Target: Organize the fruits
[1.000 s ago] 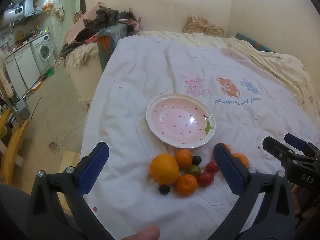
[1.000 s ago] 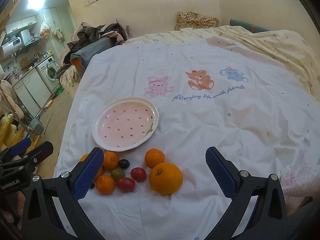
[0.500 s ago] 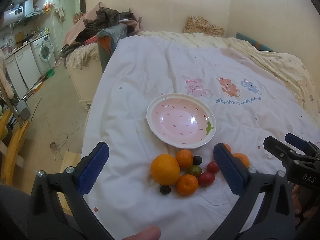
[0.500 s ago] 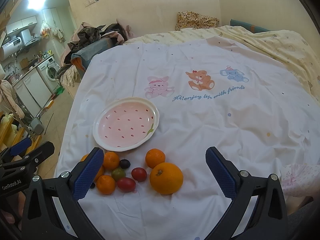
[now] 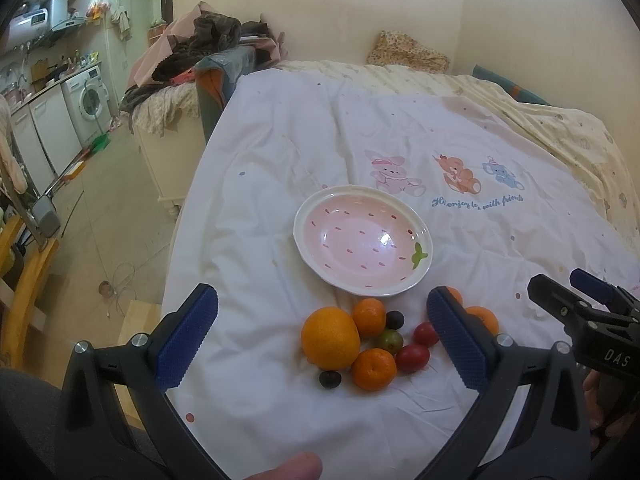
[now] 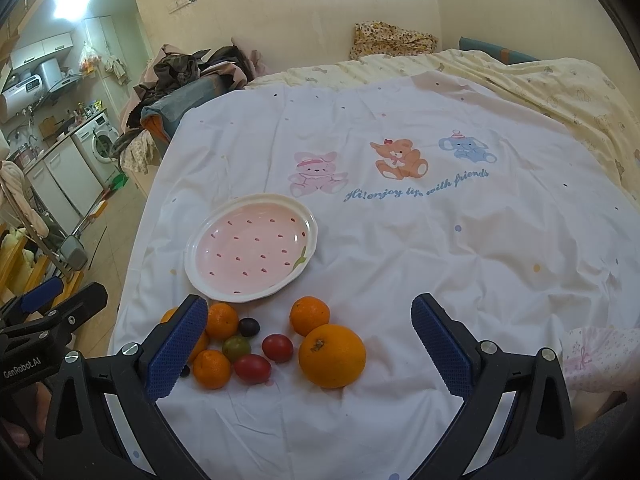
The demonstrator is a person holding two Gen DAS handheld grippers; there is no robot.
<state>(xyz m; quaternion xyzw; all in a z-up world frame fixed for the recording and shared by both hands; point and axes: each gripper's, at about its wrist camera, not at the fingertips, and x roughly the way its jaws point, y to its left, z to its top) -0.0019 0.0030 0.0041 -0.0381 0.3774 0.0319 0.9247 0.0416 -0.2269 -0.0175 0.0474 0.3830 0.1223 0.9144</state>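
A pink strawberry-pattern plate (image 5: 420, 276) (image 6: 208, 284) lies empty on the white sheet. Just in front of it sits a cluster of fruit: a big orange (image 5: 330, 338) (image 6: 332, 355), several small mandarins (image 5: 374, 369) (image 6: 310, 315), red tomatoes (image 5: 412, 358) (image 6: 252, 368), a green one (image 5: 389, 340) (image 6: 236, 348) and dark grapes (image 5: 330, 379) (image 6: 249, 326). My left gripper (image 5: 320, 340) is open and empty, above the fruit. My right gripper (image 6: 306, 346) is open and empty, also above the fruit. Each gripper shows at the edge of the other's view.
The white sheet (image 6: 440, 240) with cartoon animals covers a bed; its left edge (image 5: 188, 208) drops to the floor. A yellow quilt (image 6: 540, 88) lies at the back right. A pile of clothes (image 5: 208, 44) stands at the back left.
Both grippers have drifted very slightly; the fruit and the plate have not moved.
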